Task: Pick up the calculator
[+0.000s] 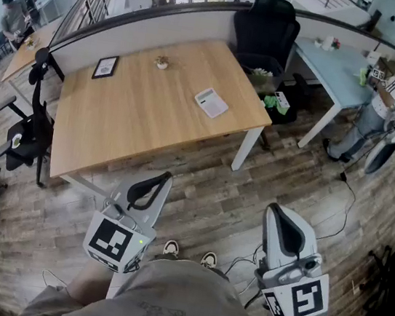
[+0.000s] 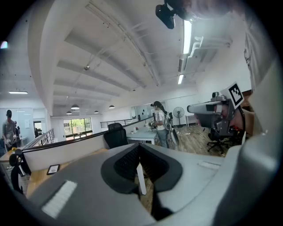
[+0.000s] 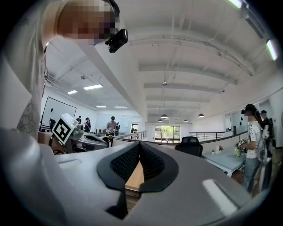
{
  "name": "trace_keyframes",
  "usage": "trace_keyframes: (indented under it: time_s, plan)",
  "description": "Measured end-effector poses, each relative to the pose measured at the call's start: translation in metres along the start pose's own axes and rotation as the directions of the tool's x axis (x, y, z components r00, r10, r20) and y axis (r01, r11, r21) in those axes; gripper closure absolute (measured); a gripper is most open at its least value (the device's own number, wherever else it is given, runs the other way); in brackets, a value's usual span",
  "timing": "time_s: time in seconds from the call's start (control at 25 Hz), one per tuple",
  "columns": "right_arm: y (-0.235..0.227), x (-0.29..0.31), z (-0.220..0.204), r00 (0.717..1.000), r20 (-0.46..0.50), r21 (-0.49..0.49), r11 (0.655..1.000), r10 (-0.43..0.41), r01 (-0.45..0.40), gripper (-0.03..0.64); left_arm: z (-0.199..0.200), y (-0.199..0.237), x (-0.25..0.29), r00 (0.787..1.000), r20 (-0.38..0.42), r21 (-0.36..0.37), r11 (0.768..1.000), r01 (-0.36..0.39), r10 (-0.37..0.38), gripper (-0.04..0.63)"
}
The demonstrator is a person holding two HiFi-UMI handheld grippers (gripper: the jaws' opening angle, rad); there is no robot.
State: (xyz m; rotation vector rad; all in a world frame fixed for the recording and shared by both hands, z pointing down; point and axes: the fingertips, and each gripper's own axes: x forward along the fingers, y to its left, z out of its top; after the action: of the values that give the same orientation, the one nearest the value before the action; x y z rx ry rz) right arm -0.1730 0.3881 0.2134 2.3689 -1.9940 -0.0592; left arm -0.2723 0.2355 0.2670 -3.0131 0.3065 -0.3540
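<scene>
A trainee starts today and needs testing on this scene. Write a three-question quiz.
1. True or false: the calculator lies on the wooden table.
2. Look at the left gripper and the right gripper. Which one holds the calculator? A: the left. B: the right. C: neither, as both are shut on nothing and held short of the table.
3. Which piece of furniture stands just beyond the table's far right corner?

Key: 1 true. 2 C. 3 the black office chair.
</scene>
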Motion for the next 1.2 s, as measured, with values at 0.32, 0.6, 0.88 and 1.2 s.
trace_keyframes:
  time_s: [0.32, 0.6, 0.88, 1.2]
  plan:
    - [-0.03, -0.016, -0.007, 1.0, 0.026, 0.056, 0.998, 0.014, -0.015, 0.606, 0.006, -0.029, 0.019, 1.0, 0.011, 0.017, 1.0, 0.01, -0.011, 0.594]
    - [-0.056, -0.038, -0.019, 1.0, 0.019, 0.071, 0.997, 0.019, -0.02, 0.606, 0.01, -0.061, 0.032, 1.0, -0.009, 0.001, 1.0, 0.003, -0.003, 0.594]
    - [-0.071, -0.056, -0.035, 1.0, 0.02, 0.109, 0.994, 0.005, -0.008, 0.603, 0.01, -0.082, 0.042, 1.0, 0.01, 0.012, 1.0, -0.003, 0.003, 0.594]
    - [-0.095, -0.038, -0.035, 0.998, 0.049, 0.123, 0.992, -0.038, 0.032, 0.382, 0.009, -0.065, 0.059, 1.0, 0.019, 0.005, 1.0, -0.019, 0.019, 0.594]
